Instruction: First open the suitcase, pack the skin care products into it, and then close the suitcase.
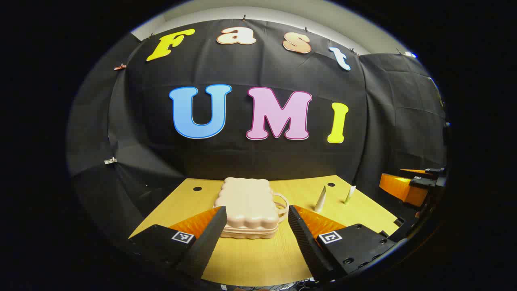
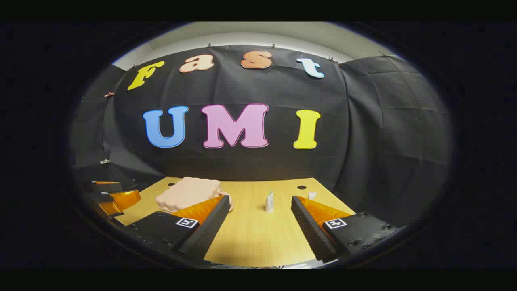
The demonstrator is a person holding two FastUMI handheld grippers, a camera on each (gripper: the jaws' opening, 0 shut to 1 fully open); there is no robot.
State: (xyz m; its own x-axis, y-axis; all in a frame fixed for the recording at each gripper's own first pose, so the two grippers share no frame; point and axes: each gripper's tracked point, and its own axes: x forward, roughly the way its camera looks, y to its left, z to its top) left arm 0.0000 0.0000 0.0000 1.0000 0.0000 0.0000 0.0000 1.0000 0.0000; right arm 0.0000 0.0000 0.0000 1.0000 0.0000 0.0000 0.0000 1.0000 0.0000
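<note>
In the left gripper view, the left gripper point(image 1: 255, 226) hangs low over the wooden table point(image 1: 250, 262) with its fingers spread wide and nothing between them. Straight ahead of it lies the suitcase point(image 1: 247, 210), a small pale case with scalloped edges, flat and shut, its handle point(image 1: 281, 203) turned to the right. Two skin care tubes point(image 1: 320, 199) stand upright well to the right of it, near the back edge.

In the right gripper view, the right gripper point(image 2: 260, 224) is likewise spread and empty above the table. One tube point(image 2: 269, 201) stands just ahead between its fingers, another point(image 2: 312, 195) peeps from behind the right finger, and the suitcase sits off to the left.

I judge nothing is begun yet: opening comes first. The next move calls for one gripper to steady the case while the other finds the lid's seam and lifts it.
</note>
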